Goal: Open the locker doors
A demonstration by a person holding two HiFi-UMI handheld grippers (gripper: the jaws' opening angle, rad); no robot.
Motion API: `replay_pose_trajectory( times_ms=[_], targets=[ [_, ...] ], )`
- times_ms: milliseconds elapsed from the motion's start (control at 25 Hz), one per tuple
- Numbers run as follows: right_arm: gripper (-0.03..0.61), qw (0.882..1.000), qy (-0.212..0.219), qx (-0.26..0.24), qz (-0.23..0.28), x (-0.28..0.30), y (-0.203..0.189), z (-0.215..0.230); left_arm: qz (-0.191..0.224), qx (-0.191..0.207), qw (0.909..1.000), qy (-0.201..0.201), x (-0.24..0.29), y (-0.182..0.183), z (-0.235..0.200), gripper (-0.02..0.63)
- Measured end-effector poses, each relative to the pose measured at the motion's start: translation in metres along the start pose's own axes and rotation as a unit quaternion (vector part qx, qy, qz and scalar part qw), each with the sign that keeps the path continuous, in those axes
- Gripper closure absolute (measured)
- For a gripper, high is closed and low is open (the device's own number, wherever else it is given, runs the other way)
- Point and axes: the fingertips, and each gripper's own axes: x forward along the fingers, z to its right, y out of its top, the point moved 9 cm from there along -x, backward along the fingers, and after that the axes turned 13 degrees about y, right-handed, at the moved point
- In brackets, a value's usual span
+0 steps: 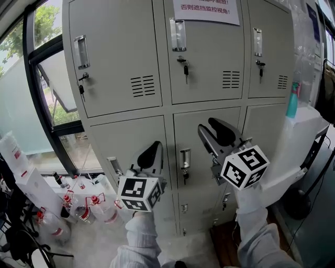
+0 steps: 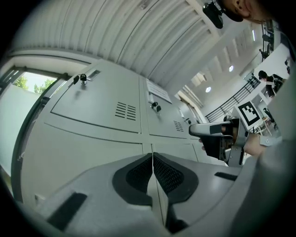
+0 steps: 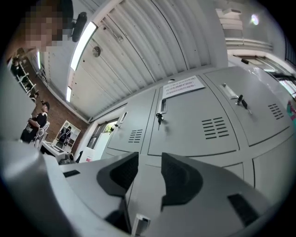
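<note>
Grey metal lockers (image 1: 120, 63) fill the wall ahead. Every door is shut, with louvred vents (image 1: 142, 85), recessed handles (image 1: 81, 51) and keys (image 1: 185, 69) hanging in the locks. A white paper notice (image 1: 207, 10) is on the top middle door. The left gripper (image 1: 155, 153) has its jaws pressed together, holding nothing. The right gripper (image 1: 212, 131) has its jaws parted and is empty. Both are in front of the middle row, either side of a door handle (image 1: 185, 157), and contact is not clear. A window (image 1: 31, 78) is on the left, with plastic bottles (image 1: 78, 209) on the floor below it. A white unit (image 1: 309, 131), possibly an appliance, stands at right.
</note>
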Motion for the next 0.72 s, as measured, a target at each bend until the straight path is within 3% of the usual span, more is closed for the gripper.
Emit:
replay_pose_trajectory(
  times_ms=[160,480,720],
  targets=[
    [0.425,1.0,0.001,0.003,0.021,0.018,0.034,0.016,0.027,0.011,0.9996,0.002,0.017,0.027,-0.005,0.601],
    [0.425,1.0,-0.001,-0.022,0.01,0.049,0.087,0.04,0.079,0.052,0.9955,0.005,0.042,0.08,-0.01,0.601],
    [0.425,0.999,0.016,-0.043,0.018,0.075,0.125,0.048,0.104,0.055,0.9931,0.002,0.062,0.108,-0.017,0.601]
  ],
)
